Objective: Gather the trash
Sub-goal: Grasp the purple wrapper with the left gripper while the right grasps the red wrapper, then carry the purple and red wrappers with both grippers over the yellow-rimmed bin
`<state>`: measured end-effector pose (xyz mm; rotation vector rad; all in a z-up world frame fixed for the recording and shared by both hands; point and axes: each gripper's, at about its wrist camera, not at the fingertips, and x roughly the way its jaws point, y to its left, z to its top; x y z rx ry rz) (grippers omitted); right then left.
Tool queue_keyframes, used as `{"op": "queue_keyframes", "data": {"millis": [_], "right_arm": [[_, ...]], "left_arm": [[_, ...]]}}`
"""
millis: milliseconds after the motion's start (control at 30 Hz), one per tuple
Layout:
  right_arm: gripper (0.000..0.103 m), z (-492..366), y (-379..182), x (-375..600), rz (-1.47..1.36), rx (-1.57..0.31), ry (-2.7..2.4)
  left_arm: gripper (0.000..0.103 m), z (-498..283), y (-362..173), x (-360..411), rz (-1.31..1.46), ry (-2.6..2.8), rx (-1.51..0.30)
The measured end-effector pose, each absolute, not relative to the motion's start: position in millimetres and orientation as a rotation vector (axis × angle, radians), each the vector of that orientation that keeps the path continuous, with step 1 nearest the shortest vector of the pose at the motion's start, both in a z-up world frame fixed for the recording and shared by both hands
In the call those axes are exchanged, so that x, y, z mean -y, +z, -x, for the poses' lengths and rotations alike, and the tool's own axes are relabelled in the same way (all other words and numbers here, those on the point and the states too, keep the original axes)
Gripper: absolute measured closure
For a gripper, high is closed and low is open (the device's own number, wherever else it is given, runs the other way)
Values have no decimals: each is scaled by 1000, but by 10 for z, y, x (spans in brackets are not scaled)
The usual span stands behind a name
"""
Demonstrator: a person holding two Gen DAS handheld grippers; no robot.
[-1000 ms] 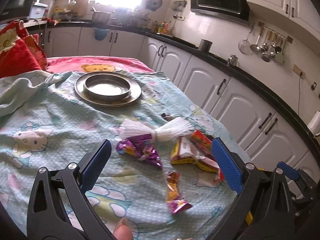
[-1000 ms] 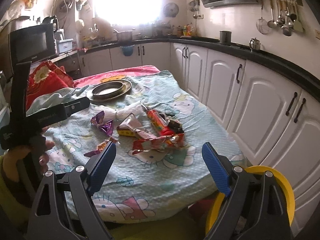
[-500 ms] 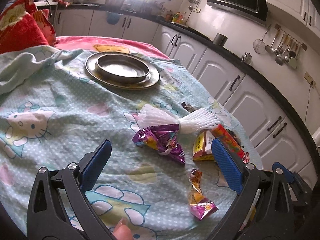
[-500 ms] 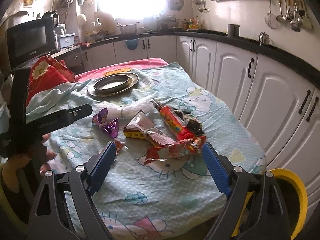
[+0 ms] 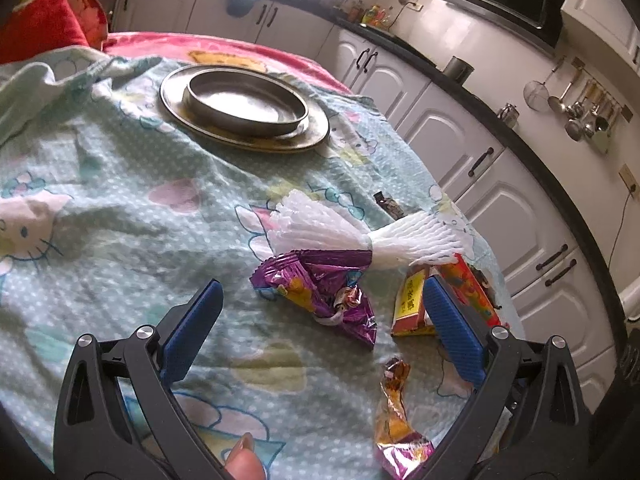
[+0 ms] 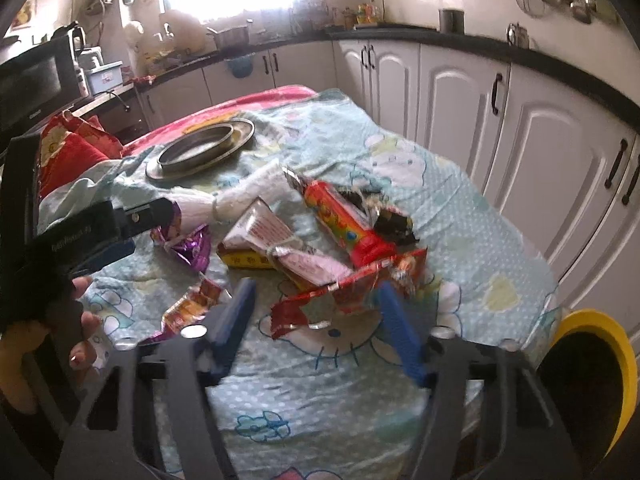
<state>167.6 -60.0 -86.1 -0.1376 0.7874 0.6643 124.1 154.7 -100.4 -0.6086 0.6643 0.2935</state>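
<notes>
The left tool (image 5: 318, 312) hovers over the surface (image 5: 100, 240), which is draped in a pale blue cartoon-print cloth, with its blue pads wide apart and nothing between them. In line with the gap lies a crumpled purple foil wrapper (image 5: 320, 292), touching a white pleated plastic bundle (image 5: 352, 236) tied at its middle. Just beside the right pad lies a yellow and red carton (image 5: 410, 306), and nearer the camera a twisted gold and pink wrapper (image 5: 398, 412) lies apart from the rest. Farther back a round metal dish (image 5: 248, 100) sits on a wider metal plate (image 5: 316, 136).

The right tool (image 6: 316, 312) also has its pads spread apart and grips nothing. It hangs low over the near edge of the trash heap, where a torn red wrapper (image 6: 352, 292) lies between and just ahead of the pads. Behind it rest a long red and orange packet (image 6: 344, 220), a pinkish printed pouch (image 6: 272, 232) and a dark wrapper (image 6: 394, 224). At the lower right, beside the surface, stands a yellow-rimmed bin (image 6: 596, 356). White cabinets (image 6: 540, 152) run along the wall.
</notes>
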Motion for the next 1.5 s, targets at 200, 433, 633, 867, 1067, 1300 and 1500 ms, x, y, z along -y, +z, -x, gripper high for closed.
{"op": "queue_keyframes", "data": {"millis": [200, 433, 633, 867, 1067, 1300, 1500], "right_arm": [[78, -1644, -844, 750, 107, -829, 683], [93, -1554, -772, 888, 86, -865, 720], [93, -1413, -637, 994, 102, -827, 744], [93, -1304, -523, 1141, 103, -796, 762], [93, -1260, -404, 1188, 96, -758, 773], [93, -1218, -311, 1246, 89, -729, 780], [94, -1203, -219, 1339, 73, -706, 772]], "left_arm": [[21, -1266, -1082, -1575, 625, 307, -685], [50, -1265, -1103, -1587, 606, 332, -702], [65, -1211, -1102, -1597, 609, 313, -698], [70, -1096, -1019, -1522, 606, 264, -673], [70, -999, -823, -1410, 554, 242, -629], [70, -919, -586, -1311, 519, 214, -579], [70, -877, -414, -1213, 511, 172, -548]]}}
